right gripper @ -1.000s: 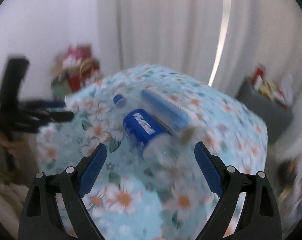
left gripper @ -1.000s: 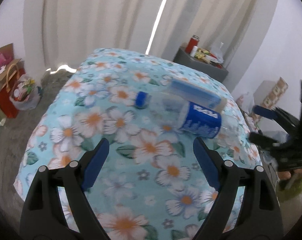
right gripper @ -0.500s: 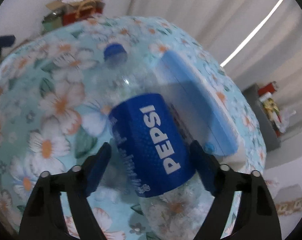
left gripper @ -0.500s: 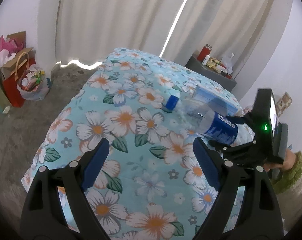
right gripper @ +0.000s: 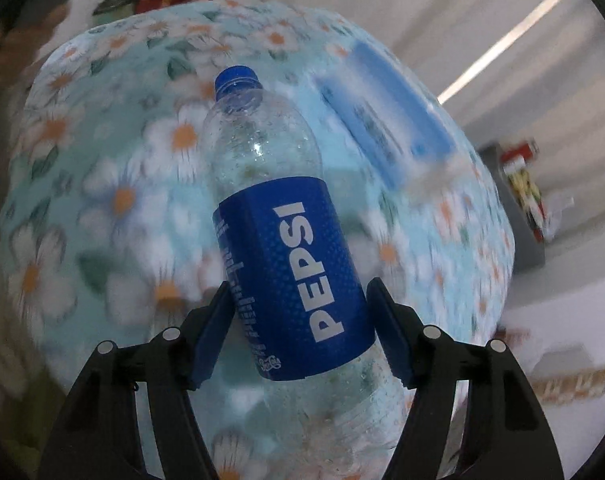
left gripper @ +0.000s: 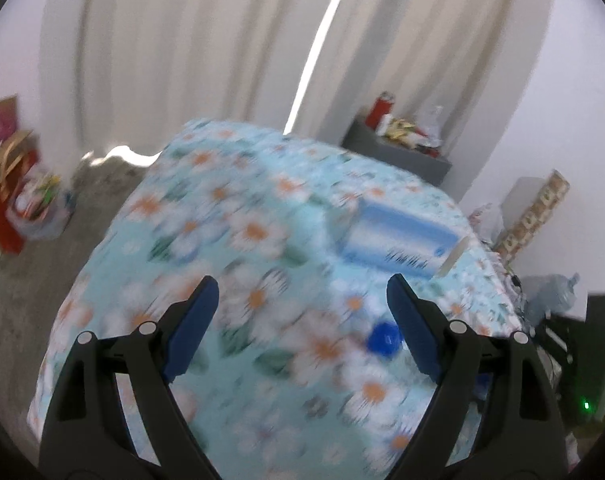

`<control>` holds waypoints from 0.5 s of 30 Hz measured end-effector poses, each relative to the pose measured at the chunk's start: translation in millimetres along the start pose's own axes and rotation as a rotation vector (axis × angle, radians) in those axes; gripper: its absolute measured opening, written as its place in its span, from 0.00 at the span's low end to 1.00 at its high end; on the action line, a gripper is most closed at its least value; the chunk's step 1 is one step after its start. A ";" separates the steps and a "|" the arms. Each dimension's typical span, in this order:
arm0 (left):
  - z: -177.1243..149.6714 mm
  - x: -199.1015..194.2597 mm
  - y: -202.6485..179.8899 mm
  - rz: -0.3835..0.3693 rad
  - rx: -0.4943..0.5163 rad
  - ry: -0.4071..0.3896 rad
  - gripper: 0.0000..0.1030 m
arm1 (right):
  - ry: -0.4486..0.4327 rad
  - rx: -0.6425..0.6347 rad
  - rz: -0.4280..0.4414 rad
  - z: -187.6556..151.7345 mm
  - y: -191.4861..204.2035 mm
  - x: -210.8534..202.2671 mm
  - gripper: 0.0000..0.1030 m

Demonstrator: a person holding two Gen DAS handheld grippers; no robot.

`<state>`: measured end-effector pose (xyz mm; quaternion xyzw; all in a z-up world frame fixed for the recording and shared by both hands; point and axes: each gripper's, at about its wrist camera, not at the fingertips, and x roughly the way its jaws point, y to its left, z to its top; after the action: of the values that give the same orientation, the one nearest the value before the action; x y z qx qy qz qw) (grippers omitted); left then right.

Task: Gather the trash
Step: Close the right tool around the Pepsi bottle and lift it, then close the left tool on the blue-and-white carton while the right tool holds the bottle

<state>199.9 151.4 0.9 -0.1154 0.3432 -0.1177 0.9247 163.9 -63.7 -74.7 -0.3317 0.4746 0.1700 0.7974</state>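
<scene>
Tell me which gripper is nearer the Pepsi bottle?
Right. The right gripper has its jaws closing around the Pepsi bottle; the left gripper is apart, with only the bottle's cap near its right jaw.

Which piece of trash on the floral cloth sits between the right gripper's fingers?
The clear Pepsi bottle with the blue cap; the right gripper straddles its label. The flat blue box lies beyond, untouched.
</scene>
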 end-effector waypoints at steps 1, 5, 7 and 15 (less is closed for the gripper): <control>7.4 6.2 -7.1 -0.027 0.021 -0.010 0.79 | 0.012 0.036 -0.002 -7.5 -4.0 -1.4 0.64; 36.7 32.2 -27.1 -0.083 0.025 -0.027 0.79 | 0.052 0.293 0.030 -39.7 -32.0 -6.3 0.64; 51.0 46.8 -32.9 -0.131 0.000 -0.035 0.79 | 0.062 0.414 0.039 -53.5 -42.8 -7.8 0.64; 91.3 110.2 -80.1 -0.383 0.197 0.015 0.80 | 0.033 0.699 0.105 -85.4 -64.5 -9.1 0.64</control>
<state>330.4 55.1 24.8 -0.0867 0.3089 -0.3249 0.8897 142.2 -168.9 -71.2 -0.0167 0.5335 0.0327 0.8450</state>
